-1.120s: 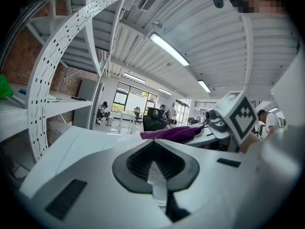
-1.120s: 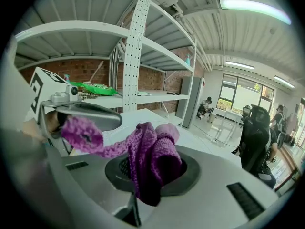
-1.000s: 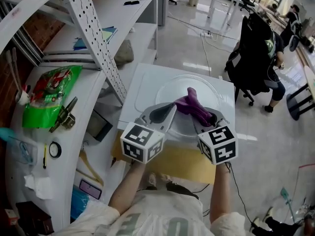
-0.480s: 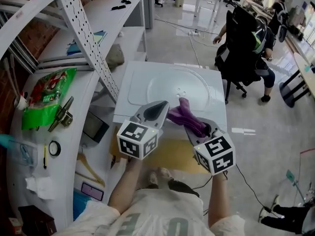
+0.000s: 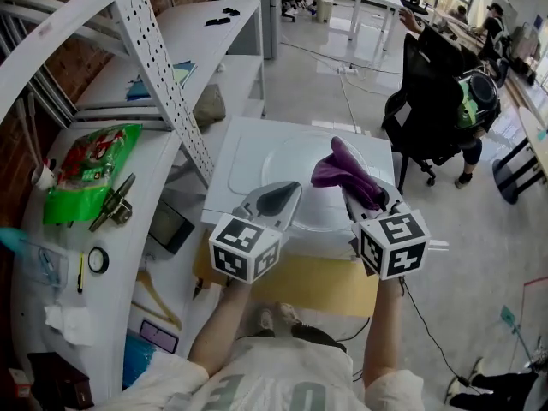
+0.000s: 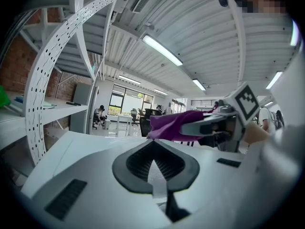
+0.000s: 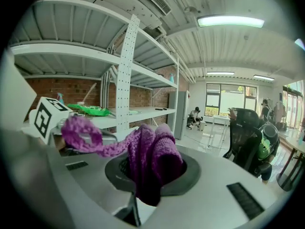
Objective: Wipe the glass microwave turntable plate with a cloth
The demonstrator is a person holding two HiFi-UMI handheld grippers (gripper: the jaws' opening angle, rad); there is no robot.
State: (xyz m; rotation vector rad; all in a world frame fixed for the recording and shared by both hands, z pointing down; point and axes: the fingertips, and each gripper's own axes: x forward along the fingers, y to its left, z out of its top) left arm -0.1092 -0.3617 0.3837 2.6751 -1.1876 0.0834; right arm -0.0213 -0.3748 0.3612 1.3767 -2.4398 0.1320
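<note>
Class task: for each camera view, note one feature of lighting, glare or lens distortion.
Head view: window glare on the floor; the glass plate barely shows. Left gripper view: fisheye bends the perforated upright; corners dark. Right gripper view: ceiling lamp blown out; purple cloth sharp.

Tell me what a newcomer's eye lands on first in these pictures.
The purple cloth stands out most, bunched and clamped in the right claw at centre, over the glass turntable plate. Next come the black-and-white marker cubes nearest the person, with the left claw shut and empty beside the cloth. A bright green bag lies at far left.
</note>
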